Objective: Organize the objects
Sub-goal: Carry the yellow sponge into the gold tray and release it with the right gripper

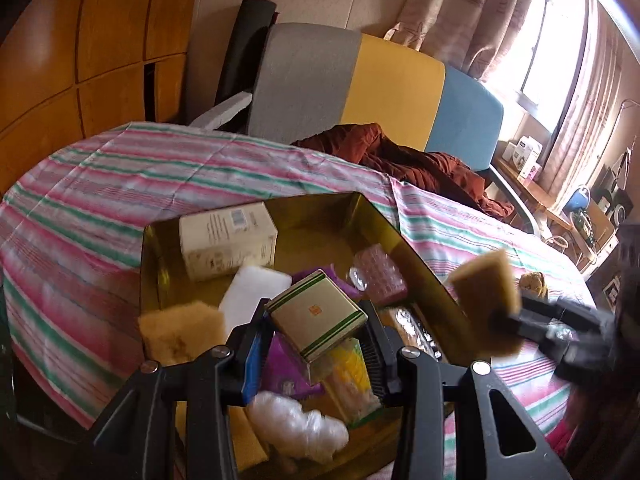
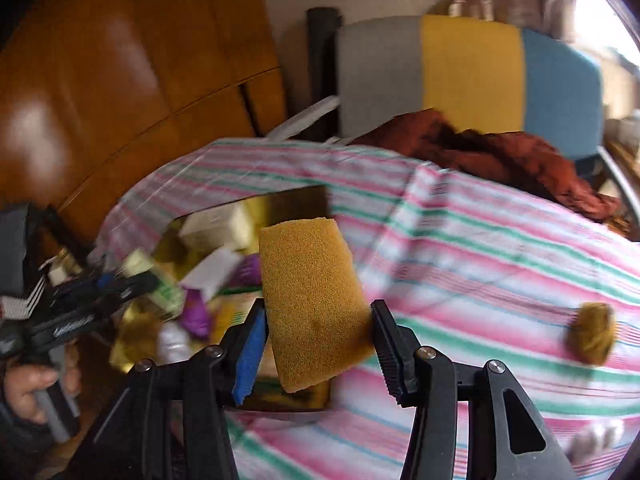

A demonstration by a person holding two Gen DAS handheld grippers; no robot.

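Note:
My left gripper is shut on a small gold tin with green stripes and holds it over the gold tray. The tray holds a white carton, a white foam block, a tan sponge, a pink bubbled box, purple packets and a clear plastic wad. My right gripper is shut on a yellow sponge, just right of the tray; it also shows in the left wrist view.
The table wears a pink, green and white striped cloth. A small brown fuzzy object lies on the cloth at the right. A chair with grey, yellow and blue back and a rust-red garment stand behind. A wooden cabinet is at left.

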